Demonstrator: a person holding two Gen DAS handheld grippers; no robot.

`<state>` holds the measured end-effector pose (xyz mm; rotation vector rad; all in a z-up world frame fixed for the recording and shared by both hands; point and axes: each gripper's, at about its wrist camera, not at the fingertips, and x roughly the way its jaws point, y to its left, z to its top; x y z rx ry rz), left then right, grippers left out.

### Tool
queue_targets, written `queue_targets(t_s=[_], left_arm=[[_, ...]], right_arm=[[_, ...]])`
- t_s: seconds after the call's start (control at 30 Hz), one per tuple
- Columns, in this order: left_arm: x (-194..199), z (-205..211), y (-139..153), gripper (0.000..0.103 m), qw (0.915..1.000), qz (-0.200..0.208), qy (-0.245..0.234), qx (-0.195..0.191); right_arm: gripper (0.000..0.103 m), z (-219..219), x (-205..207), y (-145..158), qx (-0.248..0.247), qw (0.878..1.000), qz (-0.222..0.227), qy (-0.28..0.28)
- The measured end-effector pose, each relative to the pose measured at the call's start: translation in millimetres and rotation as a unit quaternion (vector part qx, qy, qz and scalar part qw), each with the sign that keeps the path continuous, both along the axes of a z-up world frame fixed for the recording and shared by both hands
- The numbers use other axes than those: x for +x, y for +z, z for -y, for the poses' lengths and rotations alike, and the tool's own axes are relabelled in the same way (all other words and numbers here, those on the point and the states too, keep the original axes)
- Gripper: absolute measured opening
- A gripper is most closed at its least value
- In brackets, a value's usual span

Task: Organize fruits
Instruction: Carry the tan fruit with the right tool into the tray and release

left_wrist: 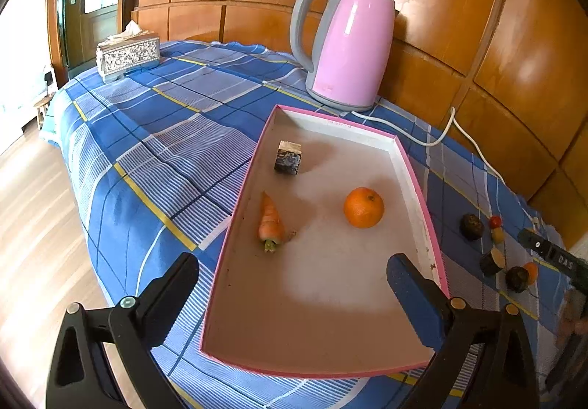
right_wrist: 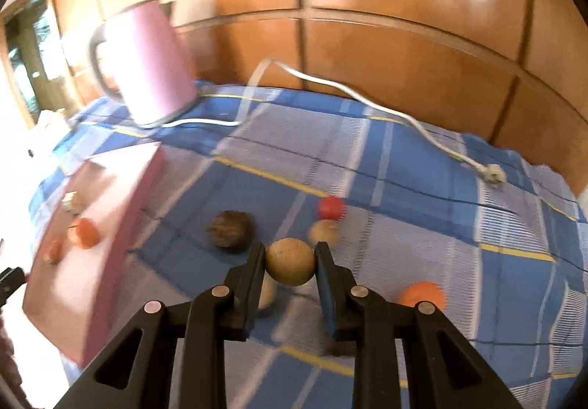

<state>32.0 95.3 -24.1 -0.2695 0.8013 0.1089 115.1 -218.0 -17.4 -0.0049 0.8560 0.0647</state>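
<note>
Behind everything stands a wall of glossy brown wood panels, and in front of it a table under a blue checked cloth [left_wrist: 154,137] with yellow lines. At the far edge of the table, against the wall, stands a pink electric kettle [left_wrist: 345,45] with a grey handle; its white cord [right_wrist: 367,104] lies along the far side. At the far left corner sits a patterned tissue box [left_wrist: 128,54].

The largest task thing is a shallow pink-edged tray [left_wrist: 419,196] in the middle of the table. Inside it lie an orange [left_wrist: 364,207] near the right wall, a carrot piece [left_wrist: 271,221] near the left wall, and a small dark block [left_wrist: 287,157] toward the far end.

To the right of the tray, on the cloth, the loose fruits remain: a dark rough ball [right_wrist: 230,230], a small red one [right_wrist: 330,207], a tan one [right_wrist: 323,232] and an orange one [right_wrist: 422,293].

The right gripper [right_wrist: 290,262] is closed on a round tan fruit [right_wrist: 290,262], the pads pressing on its two sides at the widest part. It looks light and firm, with a matte skin, but a ball can roll out of flat pads, so I think a grip across the middle is the right one, without much squeezing.

The left gripper [left_wrist: 294,280] hovers over the near end of the tray with its jaws wide apart and nothing between them.
</note>
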Motion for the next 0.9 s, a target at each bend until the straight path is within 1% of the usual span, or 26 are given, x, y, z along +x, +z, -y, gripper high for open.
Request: queue_targets(t_s=[0.13, 0.23, 0.5, 0.63, 0.73, 0.8, 0.83, 0.9], left_arm=[[-2, -2, 2, 0.103, 1.0000, 0.002, 0.002, -0.003], [-3, -3, 2, 0.103, 1.0000, 0.002, 0.003, -0.004], [-5, -11, 1, 0.103, 0.9997, 0.003, 0.019, -0.011], [-5, -19, 0, 0.103, 0.9993, 0.002, 0.034, -0.016], [-4, -24, -2, 0.103, 0.9989, 0.000, 0.041, -0.021], [-4, -24, -4, 0.103, 0.9990, -0.003, 0.041, -0.020], [-4, -24, -4, 0.103, 0.9990, -0.003, 0.040, -0.019], [-4, -23, -4, 0.103, 0.9991, -0.002, 0.038, -0.017]], right_arm=[[0.027, -33, -6, 0, 0.025, 0.998, -0.005, 0.050], [0.027, -63, -9, -1, 0.042, 0.995, -0.011, 0.090], [0.027, -130, -11, -3, 0.071, 0.984, -0.029, 0.163], [0.027, -149, -4, -7, 0.079, 0.981, -0.041, 0.175], [0.028, -160, 0, -10, 0.076, 0.981, -0.045, 0.175], [0.031, -163, 1, -11, 0.078, 0.980, -0.045, 0.177], [0.036, -165, 1, -11, 0.077, 0.980, -0.044, 0.178], [0.037, -166, 0, -11, 0.071, 0.981, -0.042, 0.176]])
